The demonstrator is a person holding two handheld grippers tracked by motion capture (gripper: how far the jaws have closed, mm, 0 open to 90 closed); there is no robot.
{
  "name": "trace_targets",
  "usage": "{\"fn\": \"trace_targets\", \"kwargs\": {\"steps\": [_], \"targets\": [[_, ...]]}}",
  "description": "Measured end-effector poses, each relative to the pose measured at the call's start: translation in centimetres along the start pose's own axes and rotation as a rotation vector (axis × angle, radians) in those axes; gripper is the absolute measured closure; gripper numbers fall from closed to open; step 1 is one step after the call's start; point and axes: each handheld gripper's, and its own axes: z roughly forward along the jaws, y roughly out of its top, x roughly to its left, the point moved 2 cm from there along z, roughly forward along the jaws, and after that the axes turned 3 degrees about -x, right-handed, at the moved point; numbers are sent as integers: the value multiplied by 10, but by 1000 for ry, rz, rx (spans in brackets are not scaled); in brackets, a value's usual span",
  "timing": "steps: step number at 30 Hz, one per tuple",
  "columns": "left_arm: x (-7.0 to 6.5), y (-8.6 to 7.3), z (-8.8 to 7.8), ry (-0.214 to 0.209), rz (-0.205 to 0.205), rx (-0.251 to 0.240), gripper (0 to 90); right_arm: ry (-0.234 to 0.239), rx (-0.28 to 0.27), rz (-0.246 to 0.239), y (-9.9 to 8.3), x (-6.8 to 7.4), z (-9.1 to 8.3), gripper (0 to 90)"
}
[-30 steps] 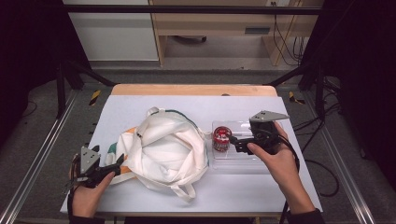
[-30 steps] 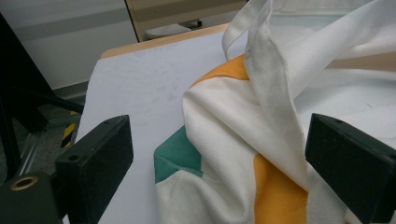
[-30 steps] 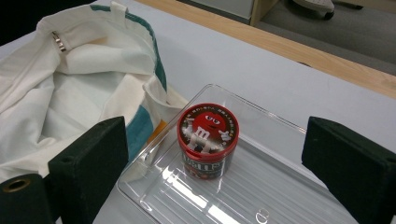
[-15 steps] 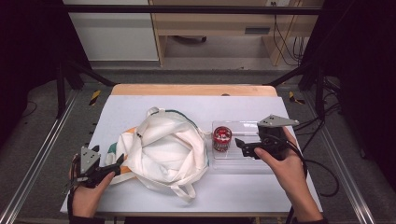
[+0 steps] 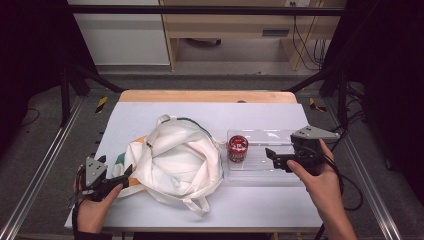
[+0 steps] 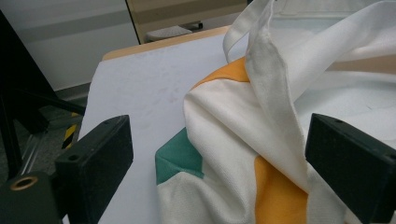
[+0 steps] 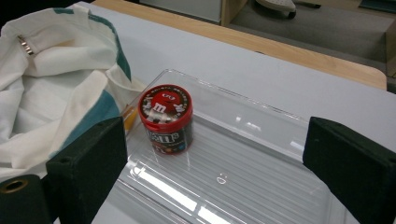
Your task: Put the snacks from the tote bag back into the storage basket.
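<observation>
Right gripper (image 5: 270,157): jaws spread wide, nothing between the pads, no contact with anything. It hangs over the right part of the clear plastic tray (image 5: 280,172), pointing toward the tray's left end. Ahead of the jaws and well apart from them, the red-lidded candy tub (image 7: 166,117) stands upright on the tray floor at that far end, close to the wall. Just beyond that wall lies the cloth tote bag (image 5: 175,160).

Left gripper (image 5: 122,175): jaws likewise wide apart, gripping nothing. The bag's near edge lies between and just ahead of them; a white strap (image 6: 275,93) runs close by the right-hand pad, contact not determinable. Orange and green panels (image 6: 180,161) sit on the fabric directly ahead. The bag rests crumpled on the pale table (image 5: 150,112).
</observation>
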Motion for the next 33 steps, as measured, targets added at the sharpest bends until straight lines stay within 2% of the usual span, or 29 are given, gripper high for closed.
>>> {"fn": "trace_targets", "kwargs": {"steps": [8, 17, 27, 33], "targets": [[1, 1, -1, 10, -6, -11, 76, -49, 5, 25, -13, -18, -9, 71], [3, 1, -2, 17, -15, -18, 76, -104, 10, 74, -27, -38, -19, 73], [3, 1, -2, 17, -13, -16, 76, -170, 34, 100, -43, -58, -19, 76], [3, 0, -2, 17, -11, -14, 76, -186, 66, 130, -54, -68, -14, 76]]}}
